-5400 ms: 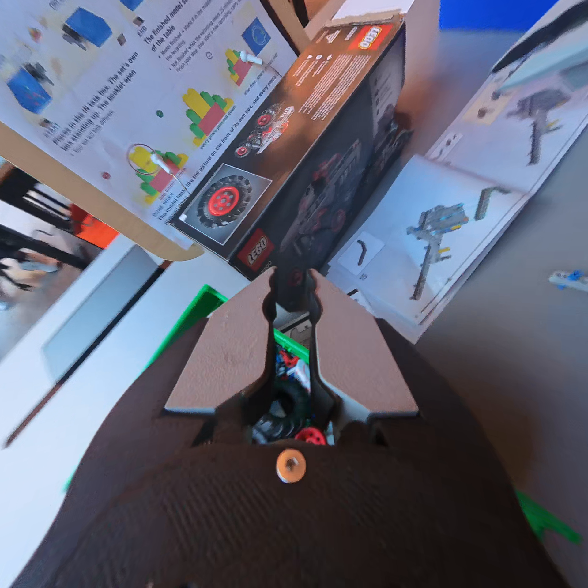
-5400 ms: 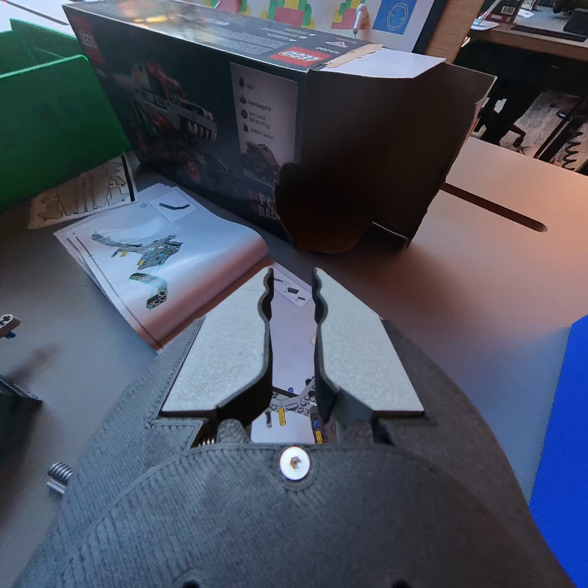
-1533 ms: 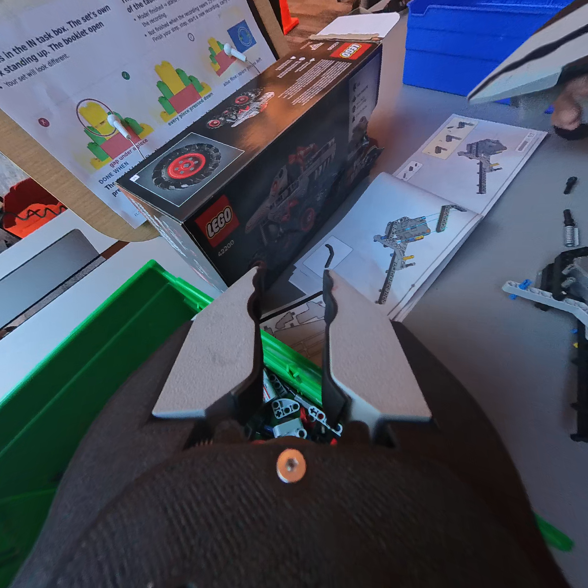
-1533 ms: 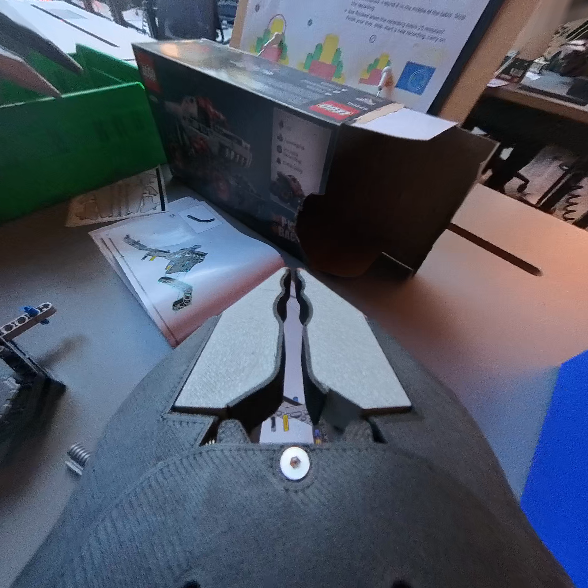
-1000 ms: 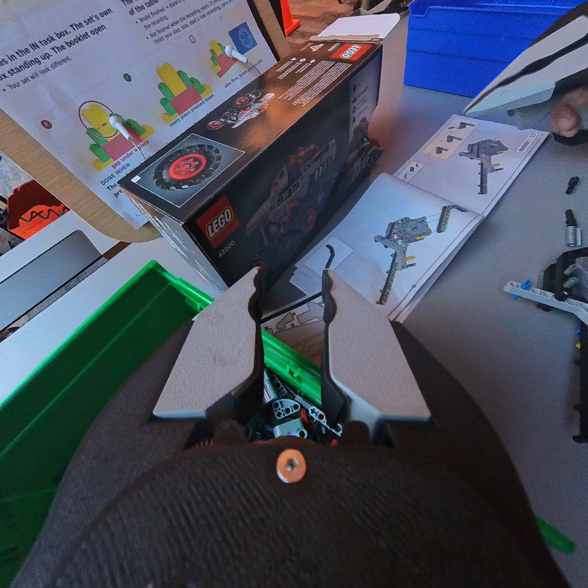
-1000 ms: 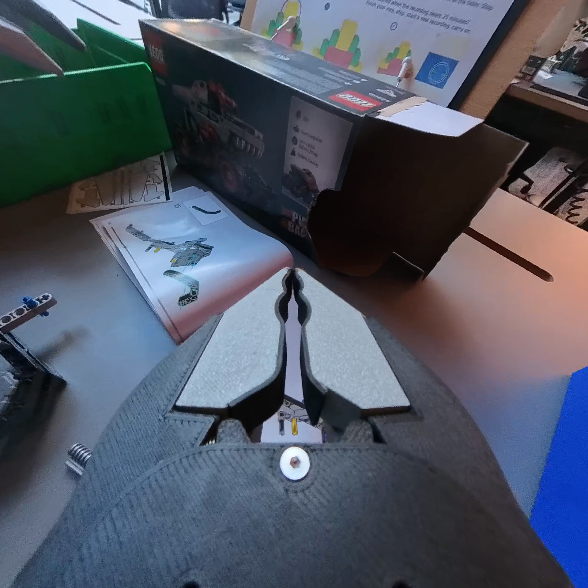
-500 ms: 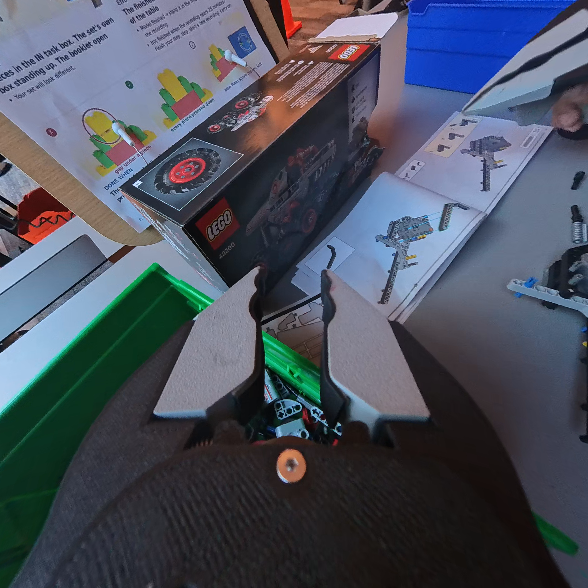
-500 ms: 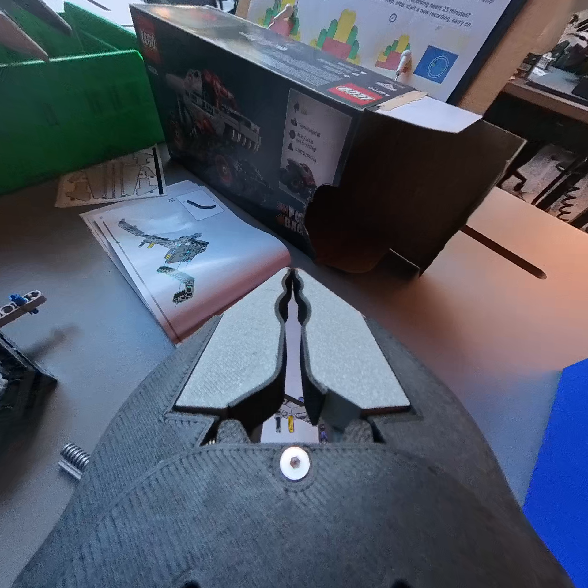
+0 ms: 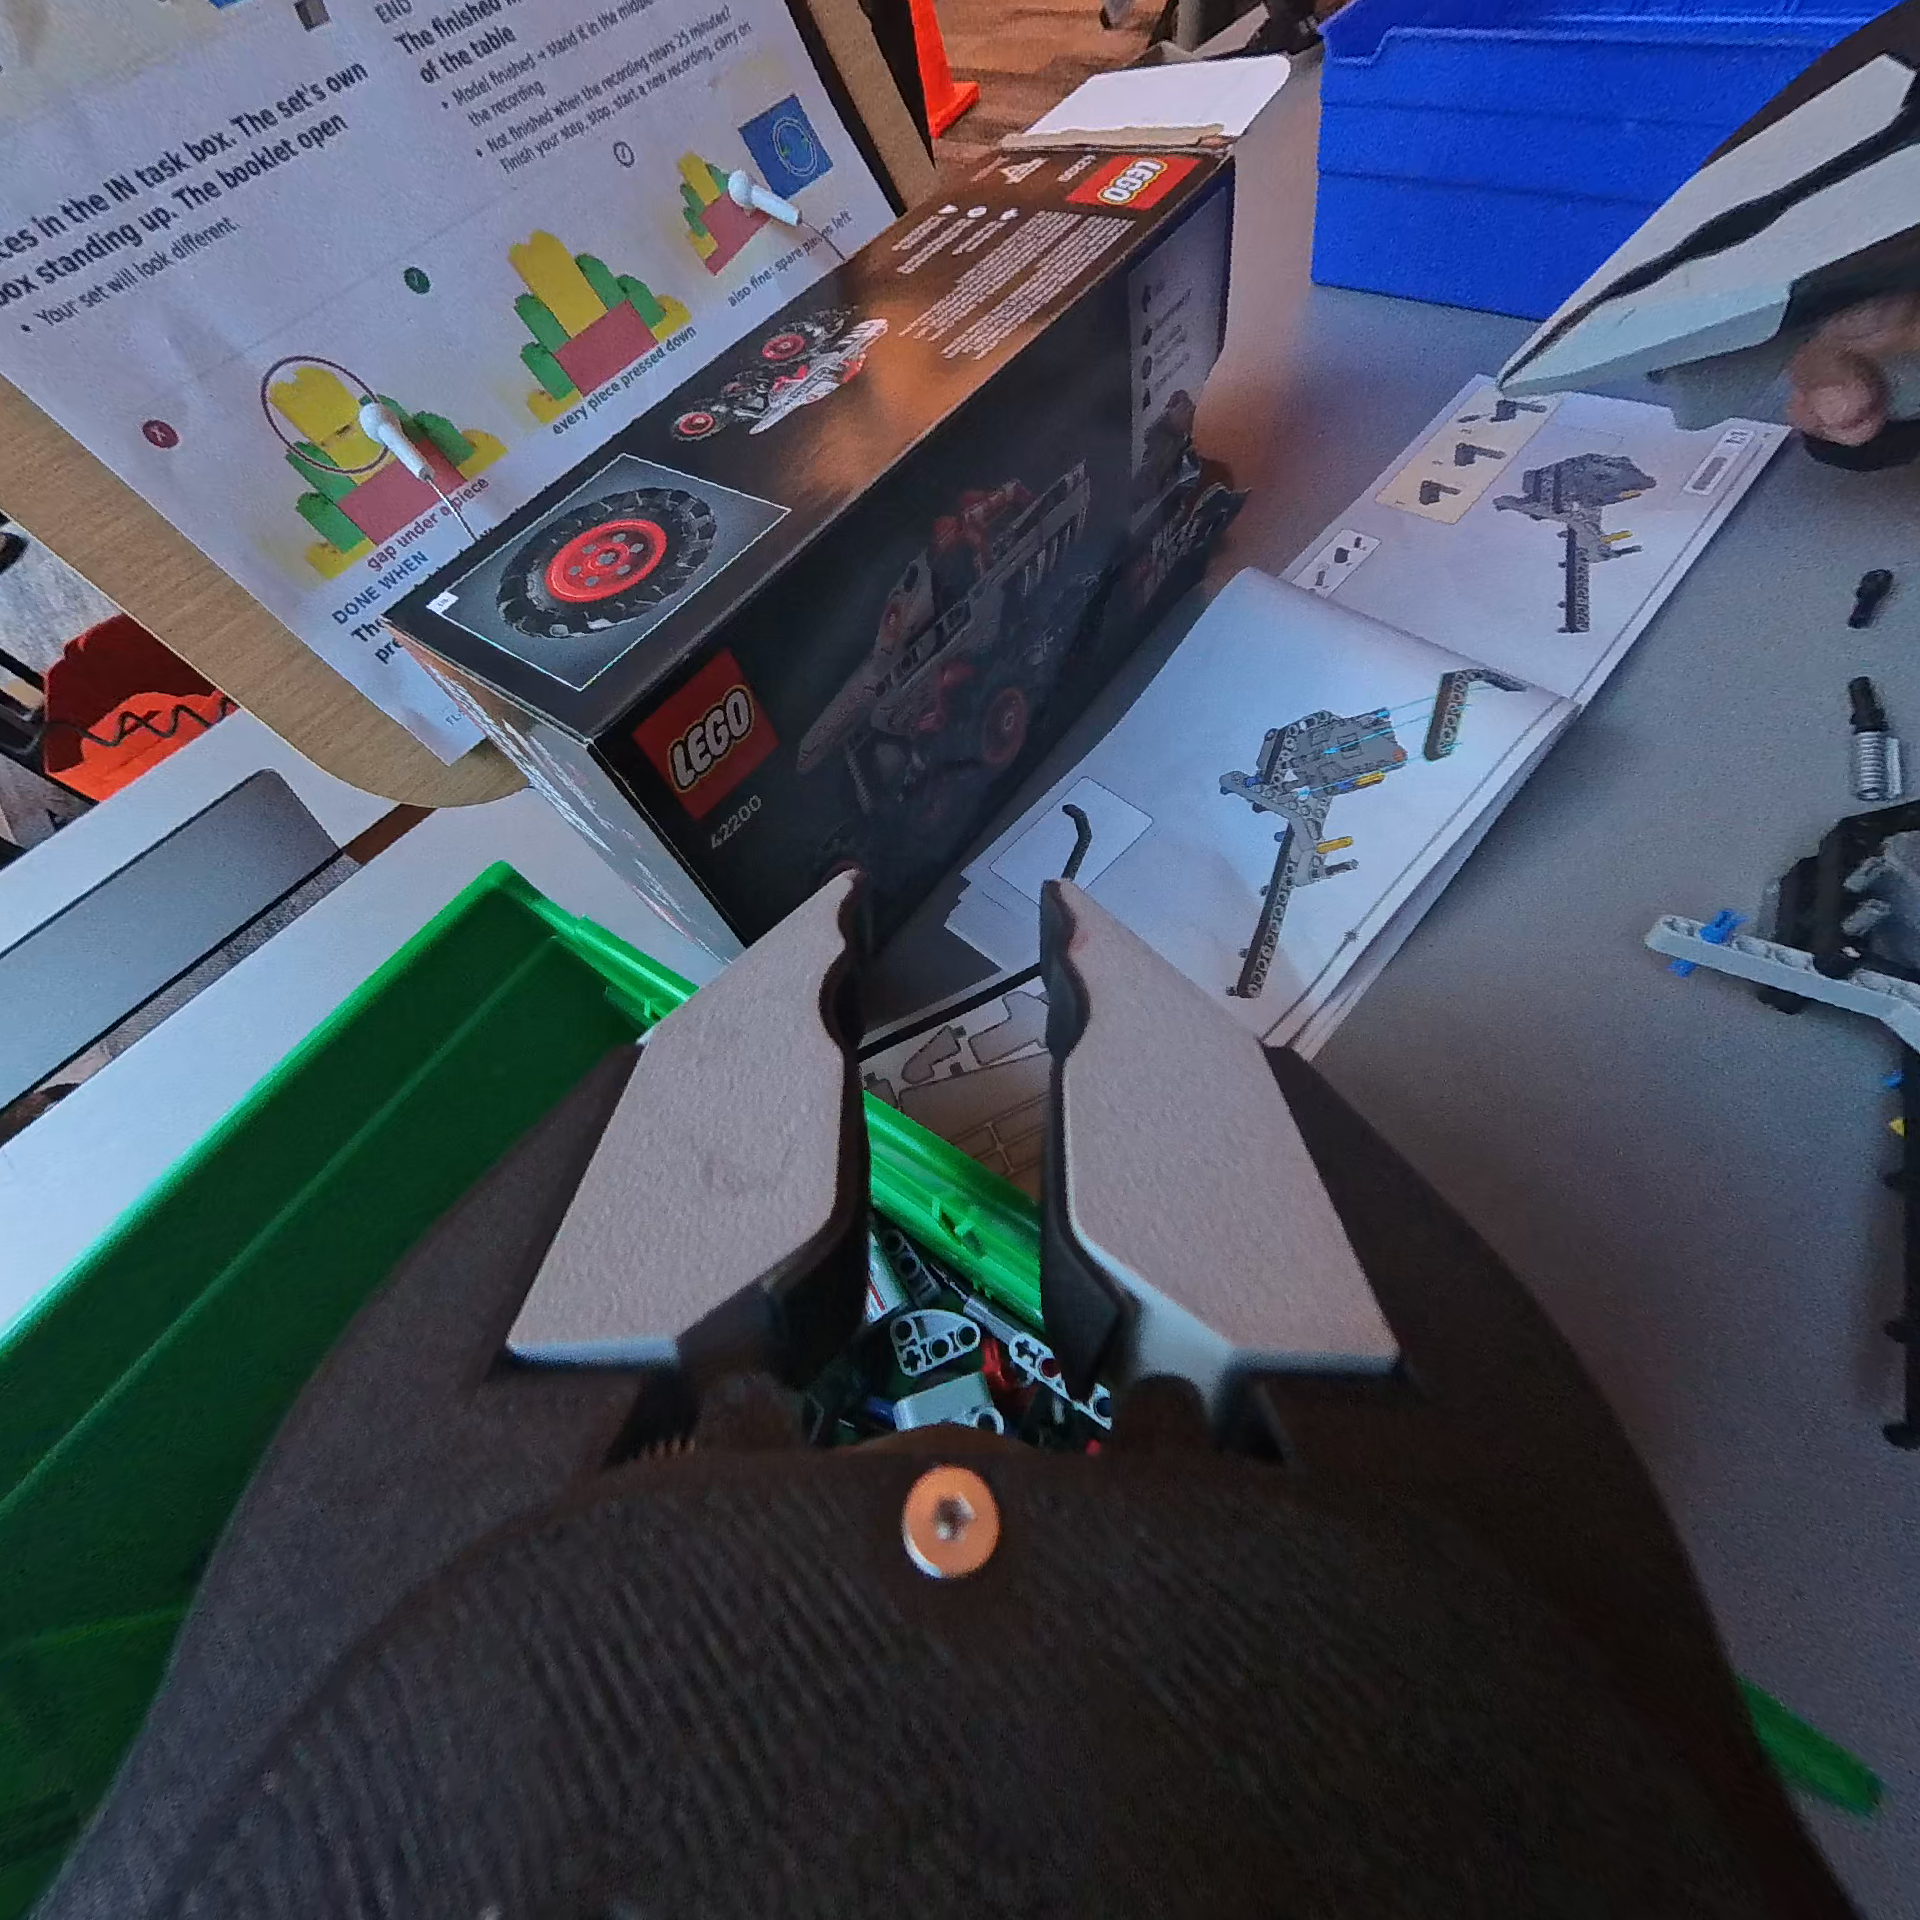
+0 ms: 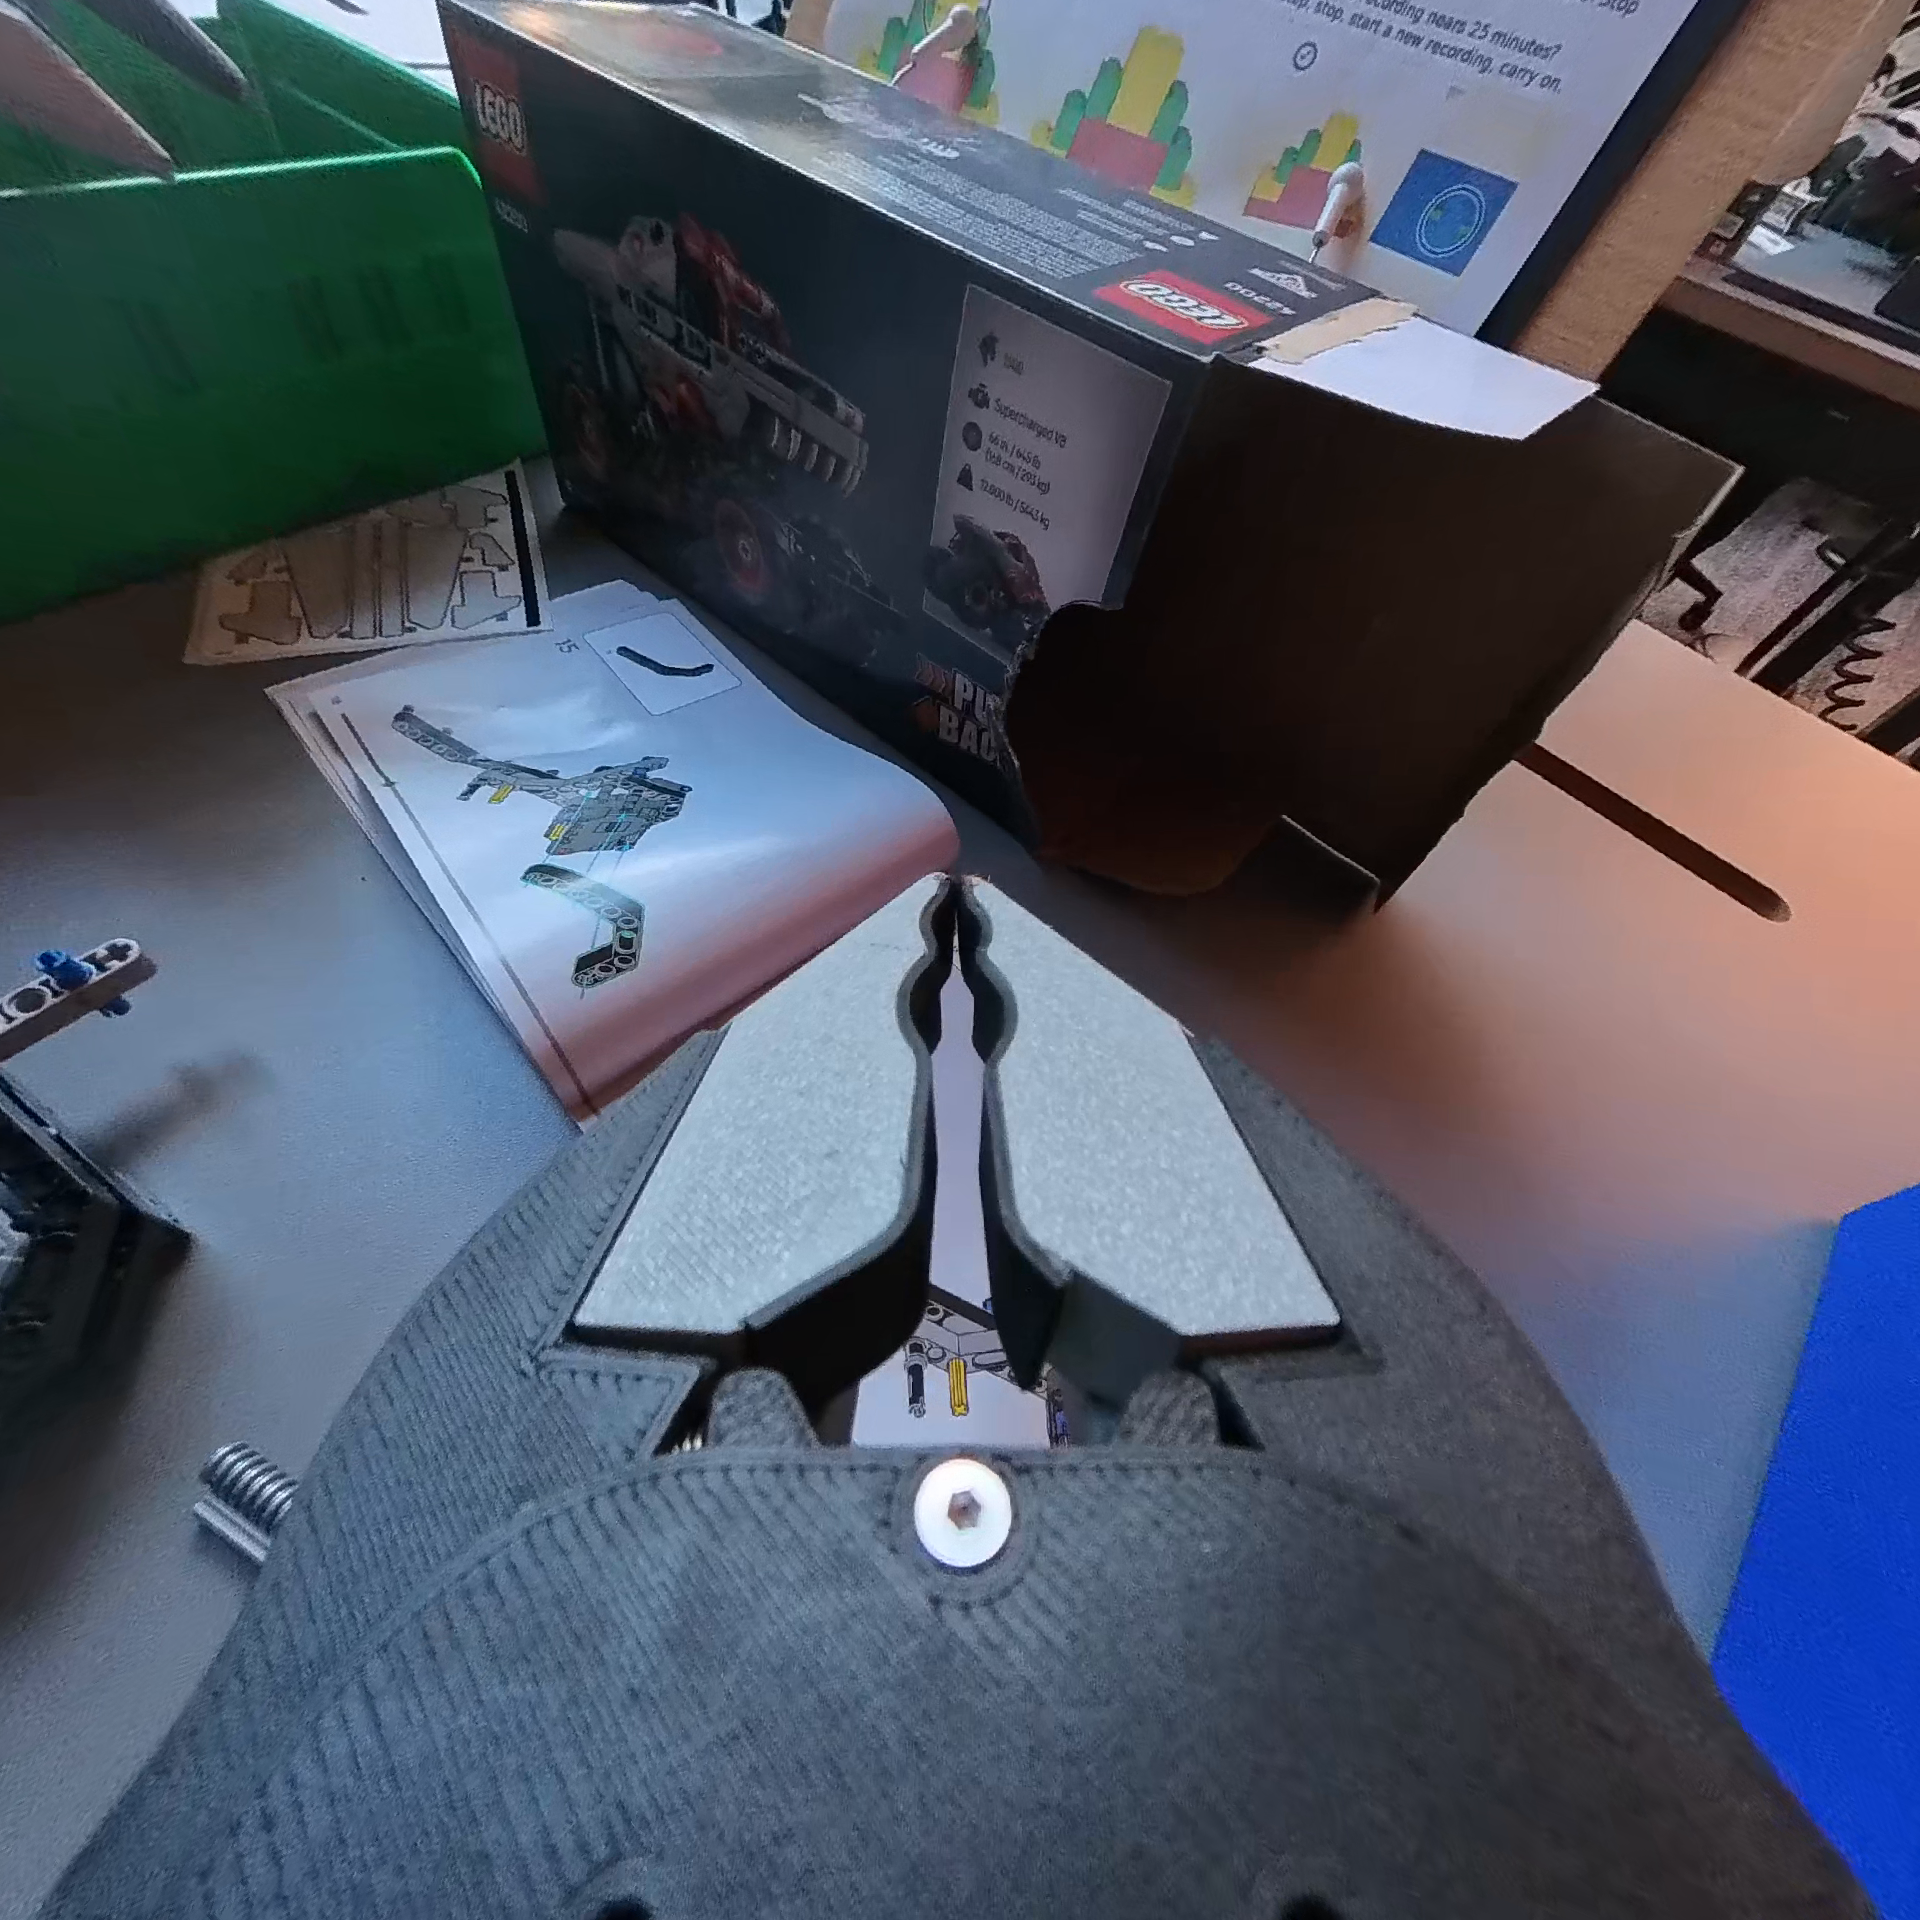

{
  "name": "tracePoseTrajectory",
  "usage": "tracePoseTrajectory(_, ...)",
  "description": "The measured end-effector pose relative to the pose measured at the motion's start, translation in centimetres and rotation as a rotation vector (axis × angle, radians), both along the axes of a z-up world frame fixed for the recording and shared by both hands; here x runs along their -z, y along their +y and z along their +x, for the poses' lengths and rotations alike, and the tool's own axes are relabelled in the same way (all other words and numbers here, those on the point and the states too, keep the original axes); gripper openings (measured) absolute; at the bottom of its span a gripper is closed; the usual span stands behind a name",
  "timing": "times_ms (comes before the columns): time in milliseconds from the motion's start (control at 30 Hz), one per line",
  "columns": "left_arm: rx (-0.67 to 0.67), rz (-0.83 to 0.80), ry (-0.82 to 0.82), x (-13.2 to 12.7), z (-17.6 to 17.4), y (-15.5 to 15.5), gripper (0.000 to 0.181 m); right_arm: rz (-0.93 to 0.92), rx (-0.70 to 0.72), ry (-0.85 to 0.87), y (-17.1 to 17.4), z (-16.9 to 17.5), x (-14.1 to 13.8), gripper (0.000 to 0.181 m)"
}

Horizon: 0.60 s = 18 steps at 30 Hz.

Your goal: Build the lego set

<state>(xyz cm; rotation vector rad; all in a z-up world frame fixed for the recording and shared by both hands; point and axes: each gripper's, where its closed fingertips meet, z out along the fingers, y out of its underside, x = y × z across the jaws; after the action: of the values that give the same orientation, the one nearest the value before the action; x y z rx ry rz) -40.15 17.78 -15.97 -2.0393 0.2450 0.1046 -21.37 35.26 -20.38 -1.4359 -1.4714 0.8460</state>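
**Over the bin and booklet: left jaws spread, right jaws pressed together**

Over the green bin (image 9: 312, 1174), my left jaws (image 9: 951, 899) sit spread with nothing between them. Loose lego parts (image 9: 940, 1351) lie in the bin right under them, grey, black and red.

Right jaws (image 10: 956, 883) hover over the open booklet (image 10: 665, 831), tips pressed together, holding nothing. The left view shows them from the side, above the booklet's far page.

Lego box (image 9: 831, 520) lies on its long side on the bench (image 9: 1558, 1195), behind the booklet, one end flap open. Sticker sheet (image 10: 374, 582) lies flat between bin and booklet.

Part-built model (image 9: 1829, 935), dark with a grey beam and blue pins, sits on the bench right of the booklet. A spring piece (image 10: 244, 1496) and a small black pin (image 9: 1870, 597) lie near it, apart from each other.

Blue bin (image 9: 1538, 156) stands at the far end. An instruction poster (image 9: 343, 260) stands behind the box.
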Motion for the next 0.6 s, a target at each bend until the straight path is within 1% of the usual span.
tracePoseTrajectory(600, 0.004, 0.001, -0.013, -0.01, 0.05, -0.02, 0.028, 0.008, 0.011, 0.009, 0.20, 0.11, -0.27, 0.000)
